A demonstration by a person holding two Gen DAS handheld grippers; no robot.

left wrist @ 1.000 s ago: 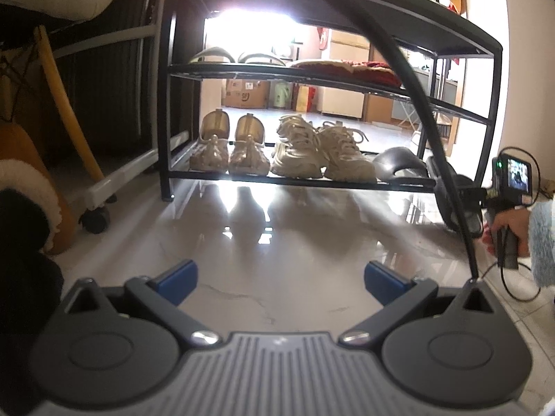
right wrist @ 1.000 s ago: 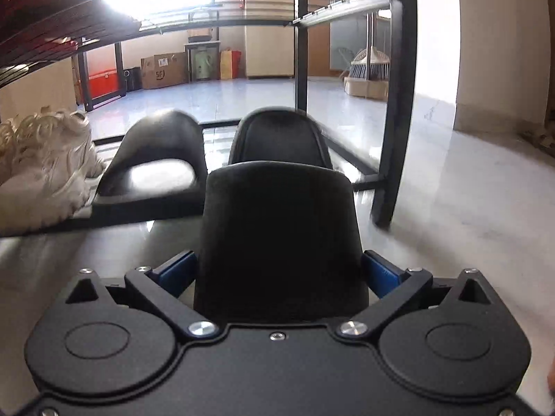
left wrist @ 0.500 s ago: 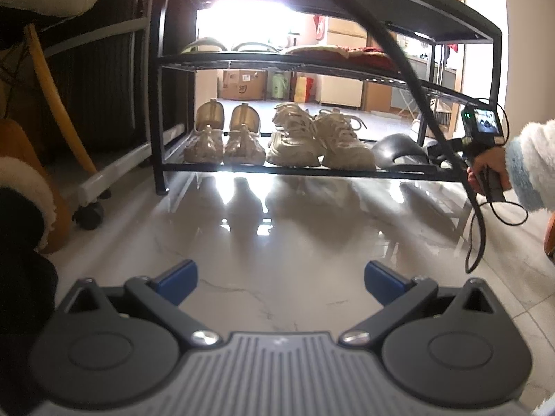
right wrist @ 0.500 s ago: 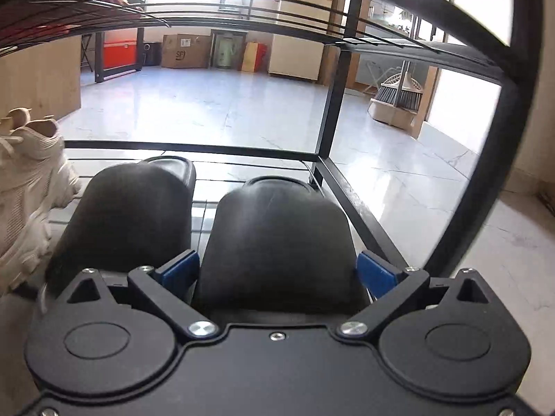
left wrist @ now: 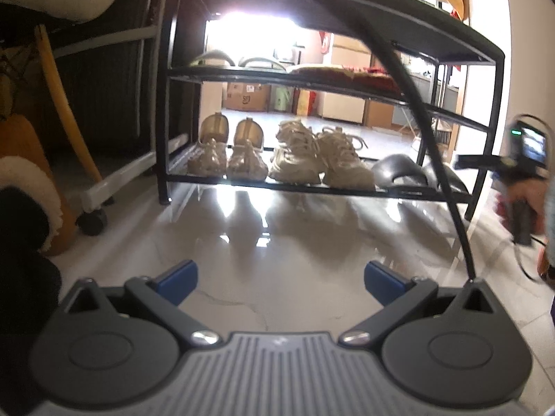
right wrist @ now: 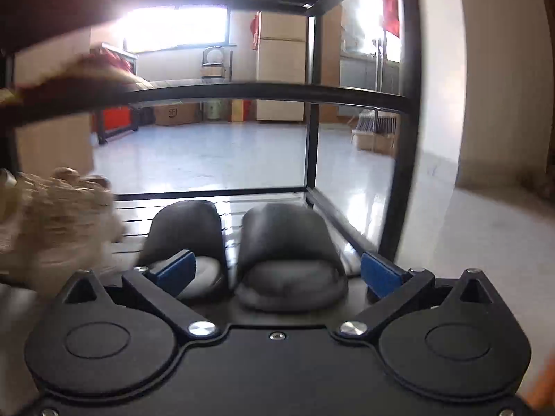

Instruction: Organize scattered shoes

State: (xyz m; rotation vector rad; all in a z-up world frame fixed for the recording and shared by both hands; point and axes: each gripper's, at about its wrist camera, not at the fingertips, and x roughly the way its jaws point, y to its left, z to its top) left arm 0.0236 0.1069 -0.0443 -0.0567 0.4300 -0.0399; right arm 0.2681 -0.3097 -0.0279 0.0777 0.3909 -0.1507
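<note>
A black shoe rack stands ahead. Its bottom shelf holds a beige pair, a cream sneaker pair and two black slippers at the right end. In the right wrist view both black slippers, the left one and the right one, lie side by side on the shelf. My right gripper is open just in front of them, touching neither. It also shows in the left wrist view, blurred. My left gripper is open and empty above the marble floor.
The rack's middle shelf holds grey slippers and red slippers. A wheeled white frame and a yellow chair leg stand left of the rack. A black cable crosses the left wrist view.
My right gripper has let go of the right black slipper on the bottom shelf and has drawn back, open. My left gripper has stayed open and has shifted only slightly.
</note>
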